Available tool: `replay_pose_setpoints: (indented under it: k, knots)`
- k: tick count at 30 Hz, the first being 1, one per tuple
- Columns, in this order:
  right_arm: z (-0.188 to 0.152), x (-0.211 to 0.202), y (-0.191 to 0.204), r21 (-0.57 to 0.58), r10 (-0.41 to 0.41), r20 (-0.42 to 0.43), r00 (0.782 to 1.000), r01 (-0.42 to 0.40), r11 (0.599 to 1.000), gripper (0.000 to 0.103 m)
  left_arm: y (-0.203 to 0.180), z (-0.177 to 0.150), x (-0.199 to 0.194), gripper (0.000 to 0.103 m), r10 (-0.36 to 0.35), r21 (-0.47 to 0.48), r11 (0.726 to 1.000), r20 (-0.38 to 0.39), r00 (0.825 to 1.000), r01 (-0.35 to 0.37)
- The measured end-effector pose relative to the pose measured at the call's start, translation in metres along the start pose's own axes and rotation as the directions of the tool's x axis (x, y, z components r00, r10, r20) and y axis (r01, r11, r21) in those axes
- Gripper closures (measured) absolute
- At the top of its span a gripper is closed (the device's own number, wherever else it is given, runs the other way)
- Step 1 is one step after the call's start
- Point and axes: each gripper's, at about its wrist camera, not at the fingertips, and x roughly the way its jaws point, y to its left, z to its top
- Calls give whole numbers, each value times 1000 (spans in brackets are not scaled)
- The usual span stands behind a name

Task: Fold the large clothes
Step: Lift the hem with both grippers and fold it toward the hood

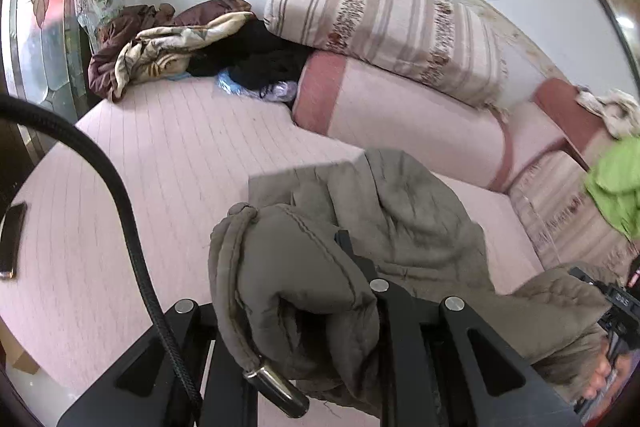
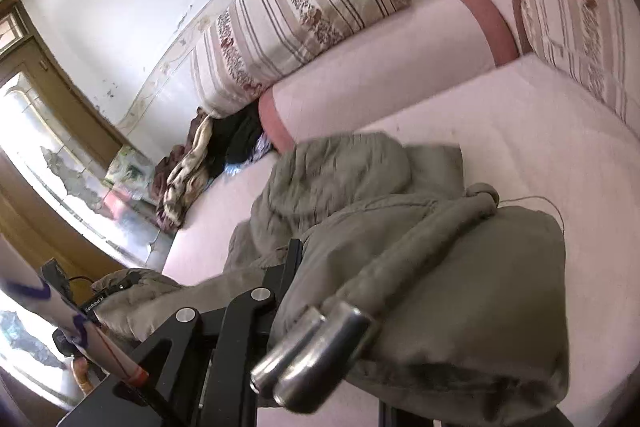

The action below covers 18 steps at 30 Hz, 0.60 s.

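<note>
One coat (image 1: 400, 227), a padded grey-brown thing with stitched seams and a soft, crumpled surface, is being held up over the pink bed (image 1: 160, 155), gathered at both ends and sagging between them. The left gripper (image 1: 348, 255) is being kept clenched on one bunched edge, its fingers mostly buried in the fabric; the right gripper (image 2: 294, 259) is likewise being kept tight on the other edge, the cloth draped over its jaws. This two-point hold is probably being used so that the bulky garment can be spread or laid over itself on the flat mattress. A drawcord with a knot and shiny metal tips (image 2: 316, 355) is dangling close to the right lens. Farther off, striped, tassel-edged cushions (image 1: 384, 27) are being propped along the wall, a heap of brown and black clothes (image 1: 192, 43) is lying in the corner, and a green cloth (image 1: 616, 179) is showing at the side.
</note>
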Motion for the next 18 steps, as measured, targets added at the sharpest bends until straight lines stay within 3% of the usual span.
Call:
replay_pose_setpoints:
  k: [9,18]
  knots:
    - [72,110,-22,52,-147,-49,988,149,987,84,-17,64,112,86,172,27,985,-59,983,-170]
    - [96,198,-52,67,-229,-114,967,237,969,82,-21,71,222,84,320,117,945,-128,939,-307]
